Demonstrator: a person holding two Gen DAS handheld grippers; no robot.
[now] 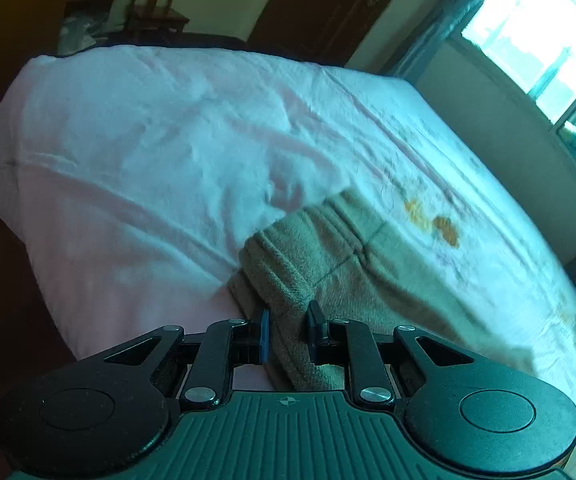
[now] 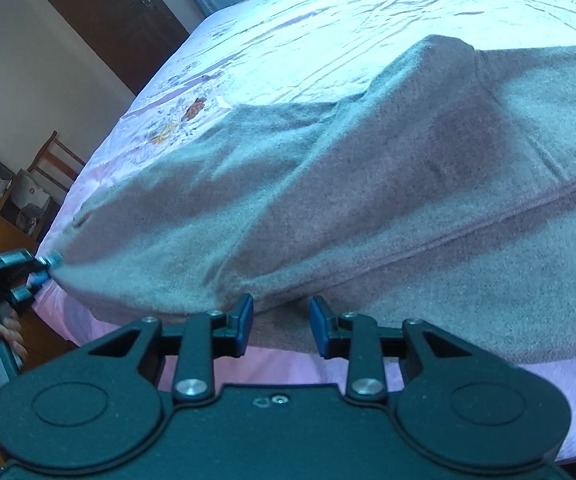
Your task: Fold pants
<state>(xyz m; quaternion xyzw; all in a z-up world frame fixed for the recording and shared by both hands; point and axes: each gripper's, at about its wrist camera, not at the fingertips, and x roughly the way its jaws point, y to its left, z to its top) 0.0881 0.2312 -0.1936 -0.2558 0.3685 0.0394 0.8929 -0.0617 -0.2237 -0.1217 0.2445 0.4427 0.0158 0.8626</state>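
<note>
pants [image 2: 328, 200] edge between both grippers

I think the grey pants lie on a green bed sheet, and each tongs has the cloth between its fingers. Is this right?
Not quite: the bed sheet is pink, not green, as the right wrist view shows. The rest holds: the grey pants lie on it, and the left tongs and right tongs each have cloth between their fingers.

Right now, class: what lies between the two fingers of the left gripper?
In the left wrist view, a bunched fold of the grey-brown pants fills the gap between the fingers of the left gripper, over the pink bedsheet.
</note>
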